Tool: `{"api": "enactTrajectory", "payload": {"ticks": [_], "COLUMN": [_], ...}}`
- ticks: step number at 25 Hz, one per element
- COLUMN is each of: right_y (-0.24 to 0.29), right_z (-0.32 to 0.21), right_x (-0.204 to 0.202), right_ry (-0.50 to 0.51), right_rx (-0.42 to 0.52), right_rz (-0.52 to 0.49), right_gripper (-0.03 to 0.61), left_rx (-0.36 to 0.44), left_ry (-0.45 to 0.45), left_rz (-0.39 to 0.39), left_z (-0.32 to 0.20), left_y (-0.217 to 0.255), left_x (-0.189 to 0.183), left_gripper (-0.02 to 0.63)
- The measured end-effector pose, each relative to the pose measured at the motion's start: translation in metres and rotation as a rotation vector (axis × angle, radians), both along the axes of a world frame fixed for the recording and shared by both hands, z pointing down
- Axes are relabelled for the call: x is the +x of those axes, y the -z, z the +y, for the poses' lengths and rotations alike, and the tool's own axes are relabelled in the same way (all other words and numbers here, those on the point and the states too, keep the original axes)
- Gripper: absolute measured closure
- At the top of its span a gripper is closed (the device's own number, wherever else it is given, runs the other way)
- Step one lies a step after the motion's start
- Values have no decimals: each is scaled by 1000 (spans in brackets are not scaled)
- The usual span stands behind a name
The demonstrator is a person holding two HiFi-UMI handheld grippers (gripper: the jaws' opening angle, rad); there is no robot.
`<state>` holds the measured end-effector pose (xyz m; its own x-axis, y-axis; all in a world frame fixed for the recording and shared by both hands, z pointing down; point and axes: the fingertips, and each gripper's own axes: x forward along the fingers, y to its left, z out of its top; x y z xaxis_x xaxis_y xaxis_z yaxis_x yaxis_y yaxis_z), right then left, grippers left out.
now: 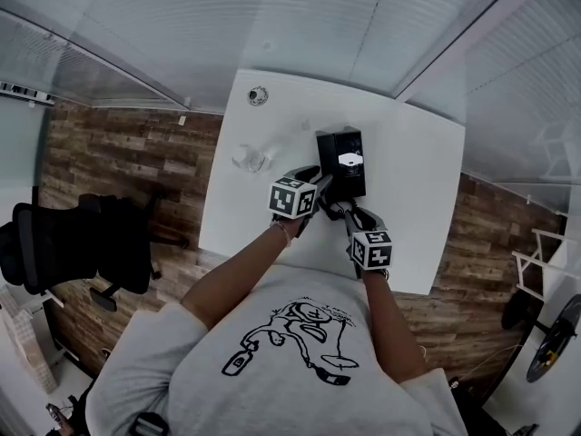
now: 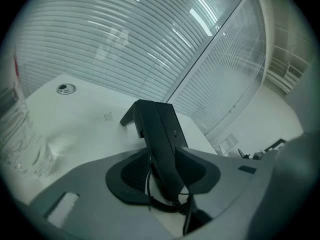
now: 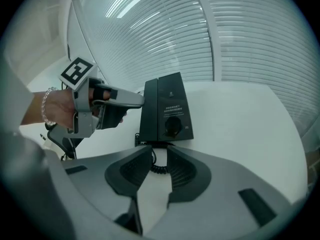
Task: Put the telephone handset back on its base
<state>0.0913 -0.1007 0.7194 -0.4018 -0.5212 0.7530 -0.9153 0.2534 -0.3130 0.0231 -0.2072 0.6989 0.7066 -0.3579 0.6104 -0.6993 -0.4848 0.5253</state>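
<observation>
On my feed the phone base (image 1: 349, 143) sits toward the far side of the white table (image 1: 418, 171), well in from the edges. The handset (image 3: 150, 111) lies along the base's (image 3: 174, 111) left side; I cannot tell whether it is fully seated. My left gripper (image 1: 318, 182) comes at it from the left, and in the left gripper view its jaws (image 2: 165, 166) are closed onto the handset (image 2: 162, 144), one pad on each side of its lower part, with the coiled cord (image 2: 165, 204) bunched just beneath. From the right gripper view I see the left gripper's (image 3: 135, 100) tip meeting the handset's edge. My right gripper (image 1: 343, 212) is held just in front of the base on the near side. Its jaws (image 3: 159, 169) stand a narrow way apart and grip nothing. The cord (image 3: 156, 165) hangs down from the base into the gap at their tips, with bare table showing behind it, and I cannot tell whether it touches either pad. Left of the phone, well apart from it, a clear bottle (image 1: 248, 159) stands on the table, and it shows large at the left edge of the left gripper view (image 2: 20, 144). A round port (image 1: 258, 95) is set into the far left corner (image 2: 63, 88). A black chair (image 1: 82, 243) stands on the wood floor to the left.
</observation>
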Motion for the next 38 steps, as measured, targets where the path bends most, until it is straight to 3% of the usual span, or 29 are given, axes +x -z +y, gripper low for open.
{"api": "enactTrajectory", "payload": {"ticks": [9, 16, 38], "right_y": [65, 128, 326], "right_z": [2, 3, 36], "right_x": [38, 40, 64], "right_ry": [-50, -32, 84], "right_rx": [175, 307, 642], "right_rz": [58, 58, 5], "right_gripper": [518, 520, 529], "left_rx": [94, 210, 581], "left_ry": [9, 6, 17], "left_rz": [32, 69, 155], "left_z": [46, 69, 123], "left_y": [37, 91, 288], "left_x": [-20, -23, 38], "left_gripper": [463, 466, 493]}}
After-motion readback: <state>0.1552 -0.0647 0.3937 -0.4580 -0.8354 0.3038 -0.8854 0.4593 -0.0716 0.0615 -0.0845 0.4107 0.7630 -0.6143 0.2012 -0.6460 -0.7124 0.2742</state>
